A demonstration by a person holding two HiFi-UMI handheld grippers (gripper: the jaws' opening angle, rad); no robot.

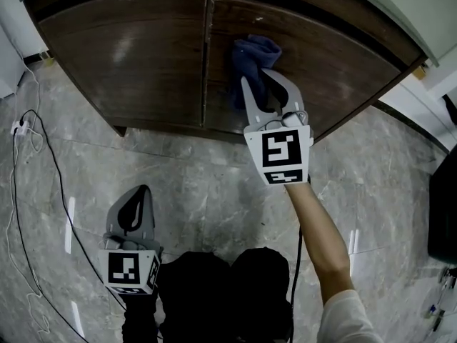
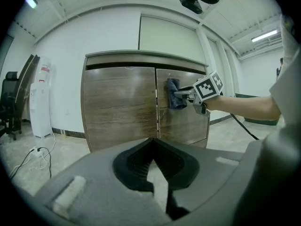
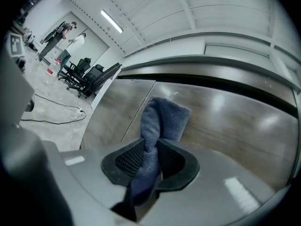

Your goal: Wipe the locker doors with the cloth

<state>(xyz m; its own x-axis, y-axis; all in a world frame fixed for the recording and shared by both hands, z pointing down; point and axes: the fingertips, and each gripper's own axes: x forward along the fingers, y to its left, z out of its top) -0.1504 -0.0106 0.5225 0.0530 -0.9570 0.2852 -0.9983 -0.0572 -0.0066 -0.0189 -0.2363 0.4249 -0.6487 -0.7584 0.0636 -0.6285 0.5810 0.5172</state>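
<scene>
The right gripper (image 1: pixel 260 81) pinches the cloth (image 1: pixel 254 52) — bunched ahead of its tips against the right door (image 1: pixel 343 66). The left door (image 1: pixel 128 48) lies across the seam, leftward

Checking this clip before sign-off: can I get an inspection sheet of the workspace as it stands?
Surface: two brown wood-grain locker doors, both closed.
Job's things: blue cloth held up to the right door, near the centre seam.
Clutter: nothing seen.
Grippers: right claw shut on the cloth; left claw shut, empty, low and away from the doors.
Cables: white and black cables on the floor at left.
Surroundings: grey stone-look floor; white unit and office chair beside the locker.
</scene>
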